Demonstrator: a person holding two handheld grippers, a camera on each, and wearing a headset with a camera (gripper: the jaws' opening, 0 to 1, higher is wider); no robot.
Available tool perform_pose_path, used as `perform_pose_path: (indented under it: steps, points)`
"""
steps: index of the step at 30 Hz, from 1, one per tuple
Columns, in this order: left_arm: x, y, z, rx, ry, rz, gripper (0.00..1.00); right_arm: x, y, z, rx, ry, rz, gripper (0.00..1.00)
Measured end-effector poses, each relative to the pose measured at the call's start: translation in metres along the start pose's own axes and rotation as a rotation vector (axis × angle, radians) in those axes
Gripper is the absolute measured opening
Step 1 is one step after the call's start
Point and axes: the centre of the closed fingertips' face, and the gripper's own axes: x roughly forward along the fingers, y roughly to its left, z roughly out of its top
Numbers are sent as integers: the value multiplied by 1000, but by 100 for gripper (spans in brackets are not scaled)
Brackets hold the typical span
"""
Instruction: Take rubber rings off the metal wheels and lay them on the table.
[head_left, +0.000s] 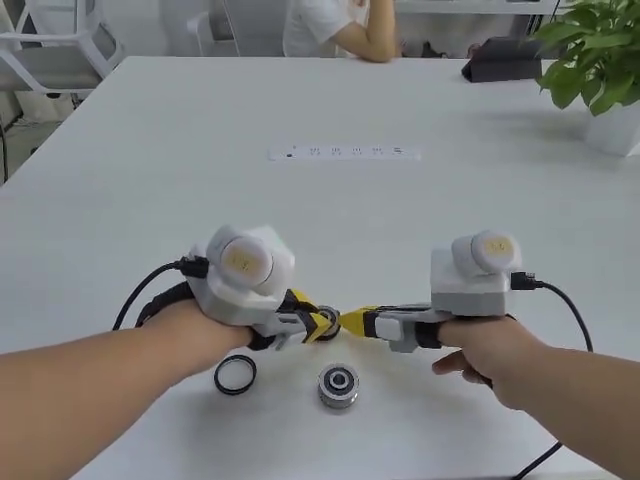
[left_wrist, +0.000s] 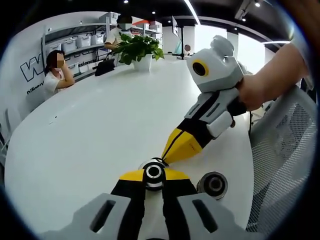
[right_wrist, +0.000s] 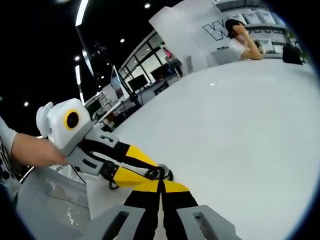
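Metal wheel clamped in left tool; right tool jaws together, tip at wheel rim. Loose rubber ring, second wheel on table.

My right gripper, yellow jaws together, tips at the small dark-rimmed metal wheel in my left gripper.

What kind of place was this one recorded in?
Likely an office or lab workspace: a large white table with a power strip on it, a potted plant at its far end, and shelves of storage bins behind.
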Motion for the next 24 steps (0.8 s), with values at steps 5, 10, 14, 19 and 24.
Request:
perform_pose_path:
  steps: [5,10,14,19,24]
  points:
    - [0,0,0,-1,-3,1,7,1,3,2,19,-7,11,0]
    - [0,0,0,1,-4,4,6,2,5,3,30,-11,33,0]
    - [0,0,0,0,-5,5,6,2,7,3,34,-15,41,0]
    - [0,0,0,2,-5,4,7,2,8,4,37,-17,51,0]
    - [0,0,1,5,-6,4,7,3,15,7,46,-30,83,0]
